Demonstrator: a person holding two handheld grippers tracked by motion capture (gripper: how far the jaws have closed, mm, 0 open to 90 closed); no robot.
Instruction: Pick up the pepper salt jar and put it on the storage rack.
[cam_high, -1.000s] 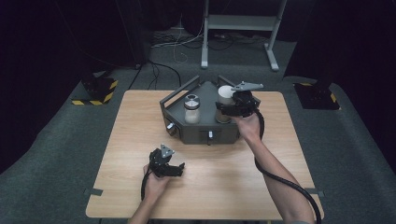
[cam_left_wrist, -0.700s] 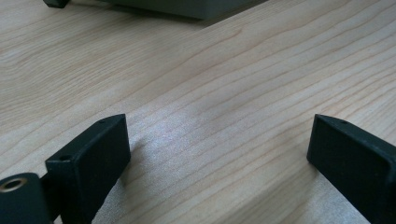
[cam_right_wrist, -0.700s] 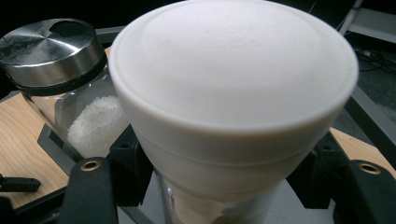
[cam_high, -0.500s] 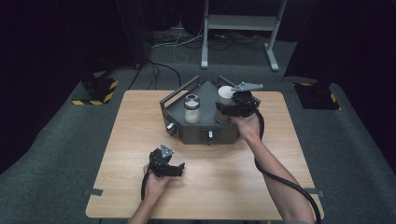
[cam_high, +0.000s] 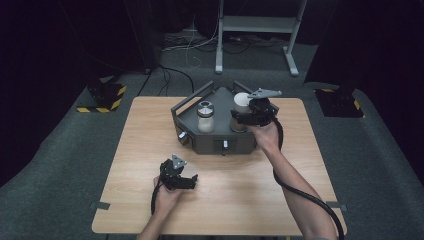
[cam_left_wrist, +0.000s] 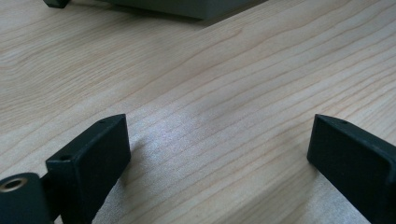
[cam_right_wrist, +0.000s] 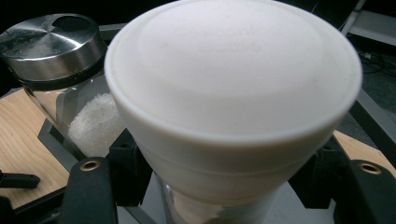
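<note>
We have the white-lidded jar (cam_high: 241, 111) standing upright in the right-hand side of the grey tray (cam_high: 215, 142), its long axis straight up. The right gripper (cam_high: 243, 118) comes at it from the side nearest us; in the right gripper view the jar (cam_right_wrist: 233, 98) sits squarely between the fingers (cam_right_wrist: 91, 191), which are closed against its body just under the lid, so a lift would have to go straight up along that axis. Beside it in the tray, to its left, stands the steel-lidded shaker (cam_high: 205, 116), close enough to be knocked by any sideways swing. Our left gripper (cam_high: 184, 181) rests on the worktop (cam_high: 125, 150) well in front of the tray, fingers (cam_left_wrist: 91, 163) spread wide and holding nothing, far from the jar.
</note>
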